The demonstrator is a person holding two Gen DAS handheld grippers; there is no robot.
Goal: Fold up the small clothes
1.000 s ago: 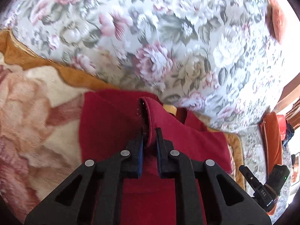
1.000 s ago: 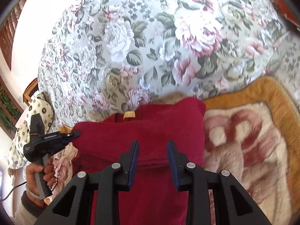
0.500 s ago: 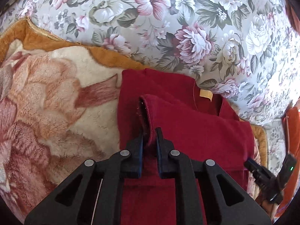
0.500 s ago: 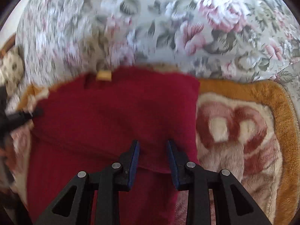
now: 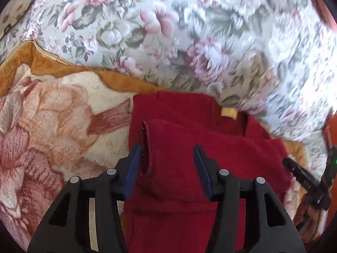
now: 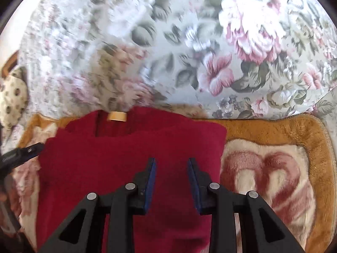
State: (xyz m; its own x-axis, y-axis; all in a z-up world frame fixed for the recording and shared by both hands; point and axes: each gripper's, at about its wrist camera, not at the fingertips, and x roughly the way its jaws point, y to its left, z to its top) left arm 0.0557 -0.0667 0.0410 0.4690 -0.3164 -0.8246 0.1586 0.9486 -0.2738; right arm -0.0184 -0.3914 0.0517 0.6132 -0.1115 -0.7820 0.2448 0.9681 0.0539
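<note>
Garment on blanket

The garment is deep red with a tan neck label. It lies on a cream blanket patterned with pink flowers and bordered in orange-brown. The bedcover behind is pale grey with pink roses and green leaves.

Your left gripper is pitched steeply down, jaws opening; a fold of the red garment stands between the blue pads, loose beside the left one. Your right gripper is also angled down, jaws parted, nothing pinched between them, fabric just beneath. In the right wrist view the left gripper's tip pokes in at the left edge, blurred, hand behind it probably yours
</note>
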